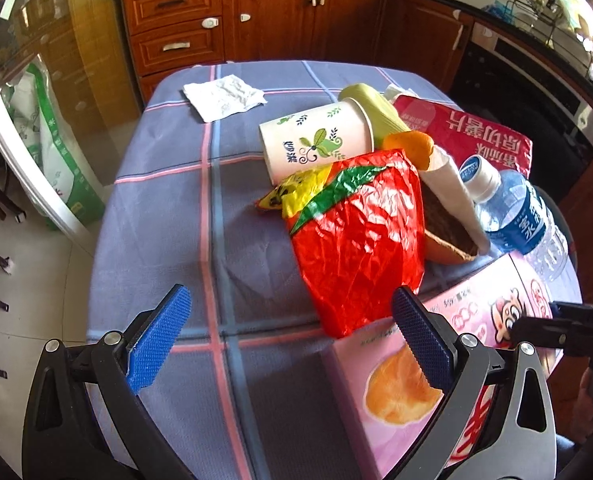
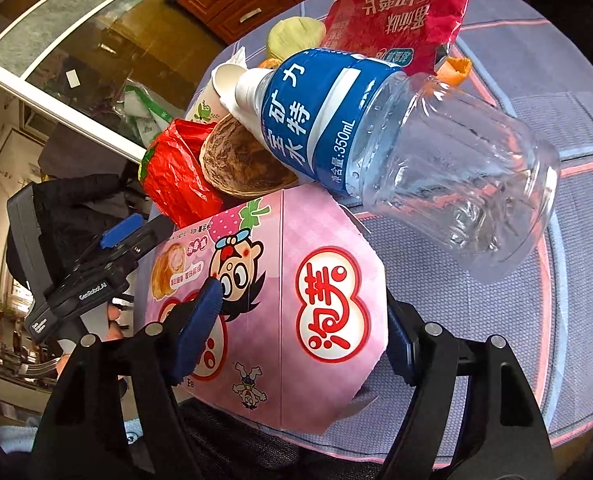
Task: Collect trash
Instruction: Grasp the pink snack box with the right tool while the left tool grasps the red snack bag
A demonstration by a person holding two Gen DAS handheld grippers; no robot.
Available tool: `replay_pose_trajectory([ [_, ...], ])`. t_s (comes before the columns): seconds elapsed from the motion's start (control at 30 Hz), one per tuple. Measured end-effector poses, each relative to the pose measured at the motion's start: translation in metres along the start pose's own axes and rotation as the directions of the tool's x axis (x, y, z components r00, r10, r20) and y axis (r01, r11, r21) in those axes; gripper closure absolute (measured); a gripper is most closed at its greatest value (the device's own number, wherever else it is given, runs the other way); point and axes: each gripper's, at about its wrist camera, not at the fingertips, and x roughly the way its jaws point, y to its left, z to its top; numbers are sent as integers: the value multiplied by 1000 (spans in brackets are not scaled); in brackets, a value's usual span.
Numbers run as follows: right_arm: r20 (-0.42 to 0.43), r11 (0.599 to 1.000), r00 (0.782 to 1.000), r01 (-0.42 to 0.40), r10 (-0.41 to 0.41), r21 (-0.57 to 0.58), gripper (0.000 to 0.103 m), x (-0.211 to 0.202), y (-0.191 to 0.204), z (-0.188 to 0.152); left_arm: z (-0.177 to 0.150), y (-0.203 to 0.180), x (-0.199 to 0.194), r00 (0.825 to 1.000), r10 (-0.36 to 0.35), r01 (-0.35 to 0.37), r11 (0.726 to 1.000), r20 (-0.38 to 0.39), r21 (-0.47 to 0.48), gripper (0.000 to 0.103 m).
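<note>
Left gripper (image 1: 292, 332) jaws wide, empty | right gripper (image 2: 300, 328) jaws astride pink box (image 2: 268, 280), contact unclear | bottle (image 2: 396, 148) on box may roll off the bench (image 1: 168, 208) when I lift

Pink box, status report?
Right gripper clamped across pink box. Left gripper open, empty. Water bottle rests on box's far end.

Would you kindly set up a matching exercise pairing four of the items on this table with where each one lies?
1. pink box
2. water bottle
3. white napkin
4. paper cup

A. flat and alone at the far side of the cloth
B. between the right gripper's jaws
C. lying on its side, label blue
D. on its side, leaf print, behind the red wrapper

Pairs: 1-B, 2-C, 3-A, 4-D
</note>
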Motion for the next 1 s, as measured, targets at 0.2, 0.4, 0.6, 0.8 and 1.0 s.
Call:
replay_pose_trajectory([
  [0.2,-28,995,994,-102,102,1,81,-9,13,-9,-3,-10,4,1000,4,-4,1000,2,25,3],
  [0.4,-90,980,977,-197,194,-15,78,-4,28,-8,-10,0,-2,1000,-17,18,999,20,-29,4],
  [0.6,-179,979,969,-189,173,-74,76,20,50,-15,-15,2,-6,999,-48,50,998,26,-49,4],
  [0.8,-73,971,987,-154,143,-181,97,-31,84,-21,-5,-4,-27,999,8,-8,1000,51,16,4],
  [1.0,66,969,997,66,-51,-240,101,-96,83,-21,-1,-21,-16,1000,26,-27,994,14,107,4],
])
